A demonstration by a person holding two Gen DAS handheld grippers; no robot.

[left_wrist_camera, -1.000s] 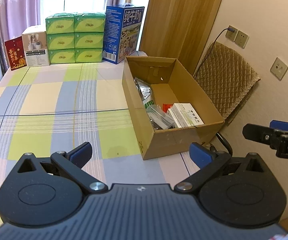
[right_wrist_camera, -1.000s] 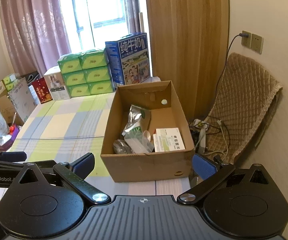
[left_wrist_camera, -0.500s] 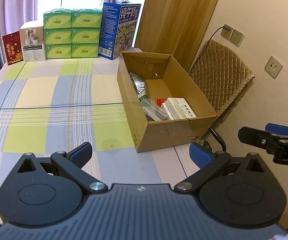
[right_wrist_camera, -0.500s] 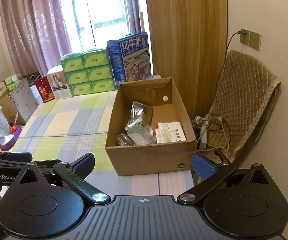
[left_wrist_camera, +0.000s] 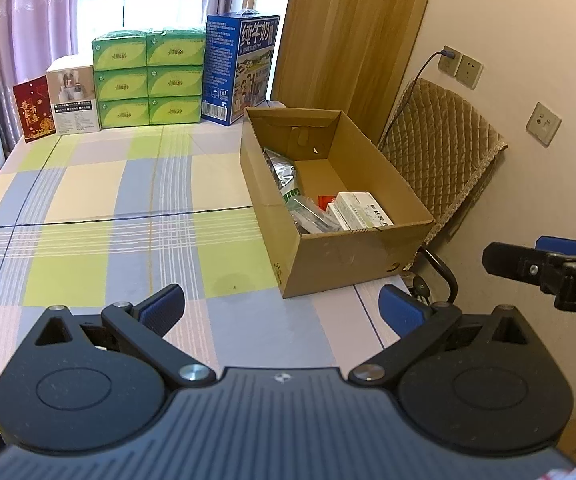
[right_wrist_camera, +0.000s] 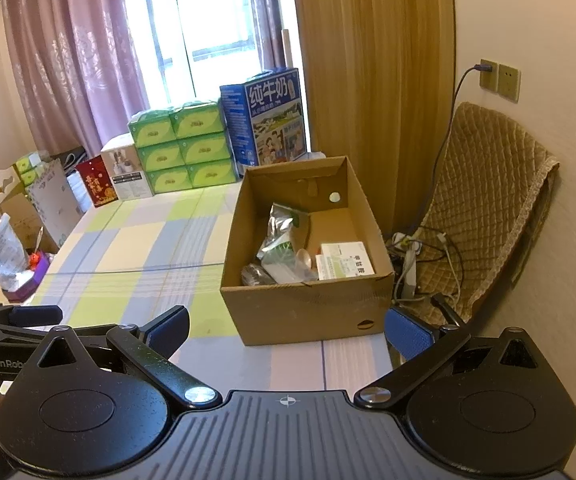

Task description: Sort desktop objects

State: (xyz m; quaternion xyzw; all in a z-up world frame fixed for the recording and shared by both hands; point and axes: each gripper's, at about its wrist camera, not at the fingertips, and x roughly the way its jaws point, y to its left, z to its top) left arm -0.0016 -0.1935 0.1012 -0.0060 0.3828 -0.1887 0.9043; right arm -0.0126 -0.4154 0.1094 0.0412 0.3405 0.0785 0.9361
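An open cardboard box (left_wrist_camera: 352,264) (right_wrist_camera: 308,312) stands at the right edge of the checked tablecloth (left_wrist_camera: 136,200). Inside it lie a silver foil pouch (right_wrist_camera: 280,228), a white and green medicine carton (left_wrist_camera: 362,210) (right_wrist_camera: 344,266), clear plastic bags and a small red item. My left gripper (left_wrist_camera: 284,308) hangs open over the cloth, short of the box, nothing between its blue pads. My right gripper (right_wrist_camera: 288,330) is open too, just in front of the box's near wall. Each gripper shows at the edge of the other's view.
Against the window stand stacked green tissue boxes (left_wrist_camera: 148,80), a blue milk carton (left_wrist_camera: 240,68), a white box (left_wrist_camera: 74,100) and a red card (left_wrist_camera: 34,108). A quilted chair (right_wrist_camera: 484,208) with cables sits right of the box. Bags lie left of the table.
Both grippers have drawn back from the box and lifted a little, so it looks smaller and farther. Both stayed open.
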